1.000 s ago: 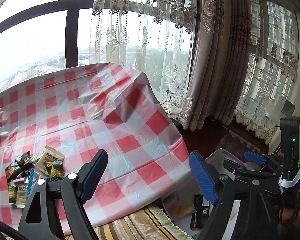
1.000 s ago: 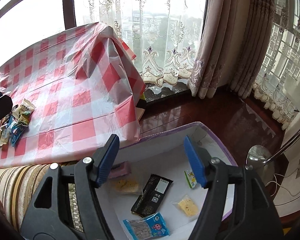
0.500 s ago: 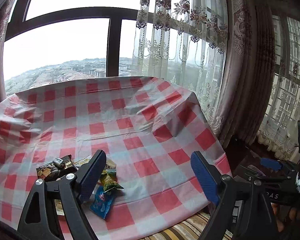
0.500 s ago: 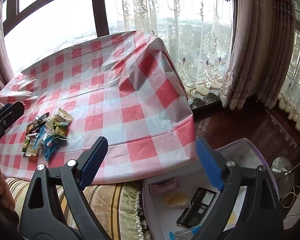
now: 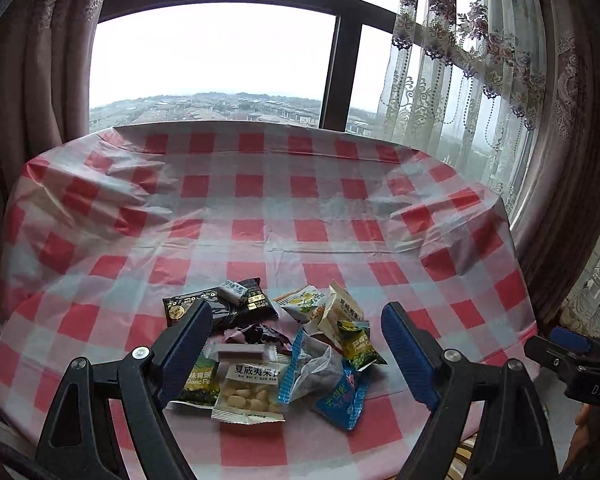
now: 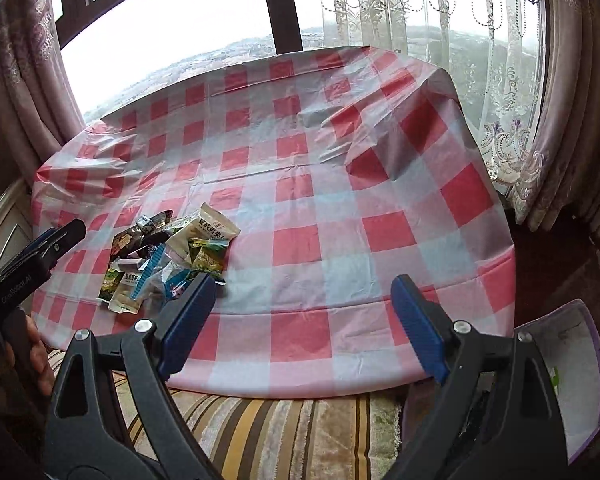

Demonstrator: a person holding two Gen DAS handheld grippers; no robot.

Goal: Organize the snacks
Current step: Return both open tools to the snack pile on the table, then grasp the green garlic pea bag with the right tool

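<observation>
A pile of small snack packets [image 5: 284,356] lies near the front edge of a table under a red-and-white checked cloth [image 5: 300,200]. It includes a black packet [image 5: 220,308], a clear bag of pale nuts [image 5: 250,390], a blue packet [image 5: 342,394] and a green one [image 5: 358,346]. My left gripper [image 5: 296,312] hovers just short of the pile, open and empty. My right gripper [image 6: 303,284] is open and empty too, over bare cloth to the right of the pile [image 6: 168,256]. Each gripper shows at the edge of the other's view.
A white box with a purple rim [image 6: 572,344] stands on the floor at the lower right, beside the table. A striped cushion [image 6: 280,432] runs along the table's front edge. Curtains [image 5: 560,160] and a window close the far side. A hand [image 6: 32,356] holds the left gripper.
Both views have swung left, away from the floor box and onto the table. The snack pile now sits straight ahead of my left gripper. The right jaws have spread wider.
</observation>
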